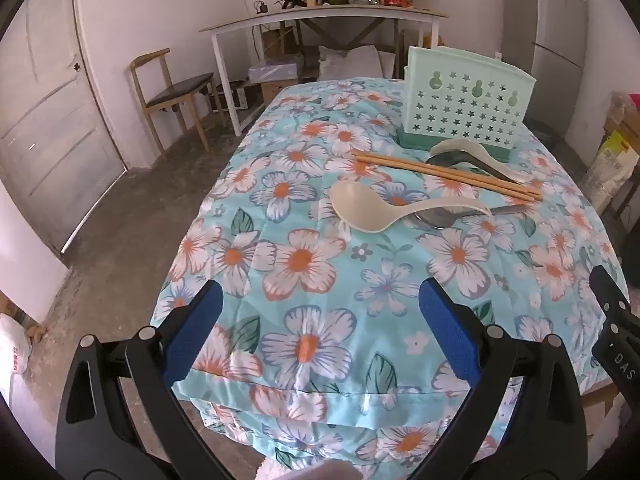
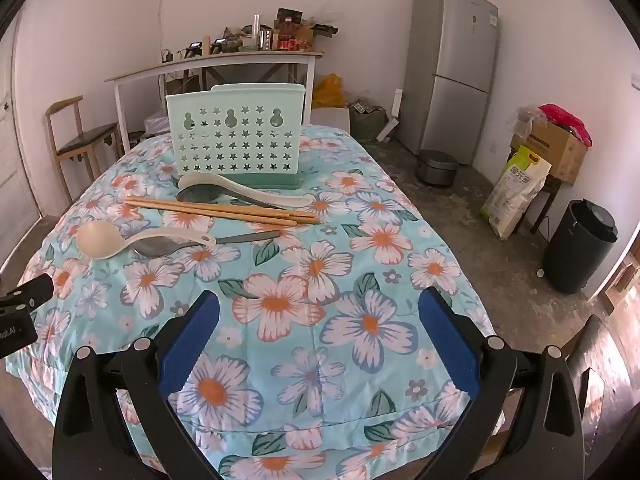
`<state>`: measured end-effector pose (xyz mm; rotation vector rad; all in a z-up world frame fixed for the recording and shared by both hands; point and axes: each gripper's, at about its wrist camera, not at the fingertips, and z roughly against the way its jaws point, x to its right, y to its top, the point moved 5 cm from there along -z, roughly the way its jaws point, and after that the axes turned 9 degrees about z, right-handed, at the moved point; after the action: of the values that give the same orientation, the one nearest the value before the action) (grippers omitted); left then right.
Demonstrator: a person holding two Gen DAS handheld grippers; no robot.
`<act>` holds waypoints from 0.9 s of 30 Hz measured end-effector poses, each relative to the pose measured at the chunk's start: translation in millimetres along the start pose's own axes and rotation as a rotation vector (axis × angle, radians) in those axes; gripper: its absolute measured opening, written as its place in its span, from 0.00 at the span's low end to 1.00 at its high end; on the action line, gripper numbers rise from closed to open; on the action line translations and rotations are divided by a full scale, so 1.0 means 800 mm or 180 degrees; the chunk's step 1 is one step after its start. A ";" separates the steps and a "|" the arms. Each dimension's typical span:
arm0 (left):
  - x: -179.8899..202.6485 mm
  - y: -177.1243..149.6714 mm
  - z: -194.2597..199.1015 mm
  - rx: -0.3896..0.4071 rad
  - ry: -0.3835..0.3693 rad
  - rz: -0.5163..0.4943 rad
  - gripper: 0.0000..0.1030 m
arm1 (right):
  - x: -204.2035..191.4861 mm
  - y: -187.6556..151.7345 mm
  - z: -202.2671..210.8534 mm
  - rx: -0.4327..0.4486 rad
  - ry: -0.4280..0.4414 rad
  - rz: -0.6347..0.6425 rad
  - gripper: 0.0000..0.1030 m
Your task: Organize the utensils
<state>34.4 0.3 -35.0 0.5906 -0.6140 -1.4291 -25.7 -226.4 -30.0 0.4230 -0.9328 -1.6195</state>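
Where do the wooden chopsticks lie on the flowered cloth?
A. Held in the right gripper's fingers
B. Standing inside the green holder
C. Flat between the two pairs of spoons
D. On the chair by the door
C: the chopsticks lie flat on the cloth, with the holder and one spoon pair behind them and the other pair in front.

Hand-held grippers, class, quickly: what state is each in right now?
Left hand-held gripper: open, holding nothing.
Right hand-held gripper: open, holding nothing.
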 end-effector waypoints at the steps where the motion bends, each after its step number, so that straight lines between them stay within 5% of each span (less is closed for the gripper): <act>1: 0.000 0.000 0.001 0.0014 0.0007 0.0000 0.92 | 0.000 0.000 0.000 0.0001 -0.0003 0.0003 0.94; 27: 0.011 0.003 0.001 0.0003 -0.0121 -0.0046 0.92 | 0.004 0.004 0.002 0.0032 -0.0059 -0.0015 0.94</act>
<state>36.2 -8.4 -32.3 0.5709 -0.6417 -1.4566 -25.7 -229.2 -25.5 0.4181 -0.9549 -1.6260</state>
